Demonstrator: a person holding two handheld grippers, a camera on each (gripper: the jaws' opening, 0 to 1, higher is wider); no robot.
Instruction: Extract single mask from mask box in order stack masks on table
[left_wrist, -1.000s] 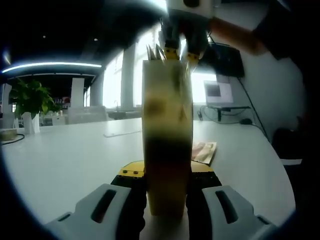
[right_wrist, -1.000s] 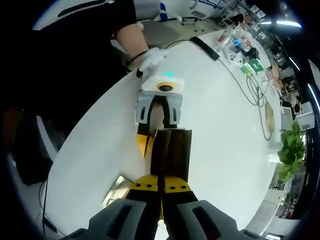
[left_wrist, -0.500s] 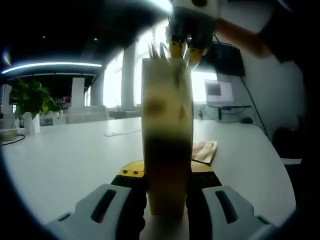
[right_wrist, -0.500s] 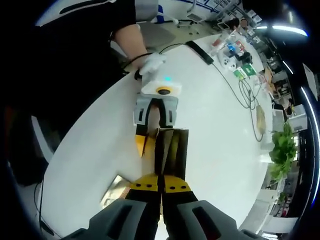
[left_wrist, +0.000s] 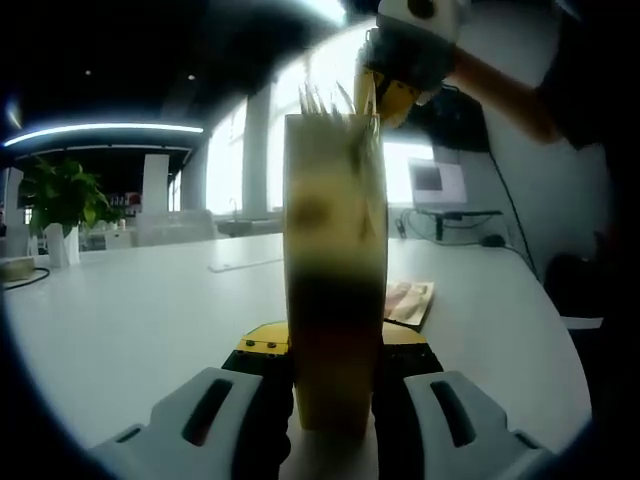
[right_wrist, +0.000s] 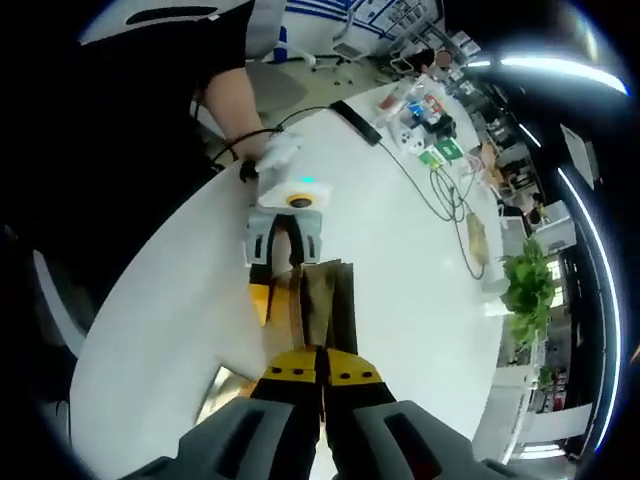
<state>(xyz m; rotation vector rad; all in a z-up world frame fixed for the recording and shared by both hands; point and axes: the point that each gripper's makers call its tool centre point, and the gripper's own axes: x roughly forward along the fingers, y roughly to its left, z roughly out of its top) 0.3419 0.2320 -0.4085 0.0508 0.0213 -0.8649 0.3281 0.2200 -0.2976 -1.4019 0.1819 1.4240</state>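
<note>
A tall tan mask box (left_wrist: 335, 270) stands upright on the white table (left_wrist: 150, 300), and my left gripper (left_wrist: 335, 345) is shut on its lower part. White mask edges (left_wrist: 322, 100) stick out of the box's open top. Just above and to the right of them hangs my right gripper (left_wrist: 385, 95), yellow-tipped. In the right gripper view, looking down, my right gripper (right_wrist: 322, 365) is shut on a thin mask edge (right_wrist: 321, 335) coming up from the box (right_wrist: 318, 295). The left gripper (right_wrist: 285, 240) holds the far side of the box.
A flat printed packet (left_wrist: 408, 302) lies on the table right of the box, also seen as the packet (right_wrist: 225, 385). A potted plant (left_wrist: 62, 195) stands far left, a monitor (left_wrist: 437, 185) at the back right. Cables and small items (right_wrist: 430, 110) crowd the far table end. A gloved hand (right_wrist: 270, 155) holds the left gripper.
My right gripper has lifted away from the box top and drifted right in the left gripper view. The box looks smaller in the right gripper view. The box and left gripper stayed put.
</note>
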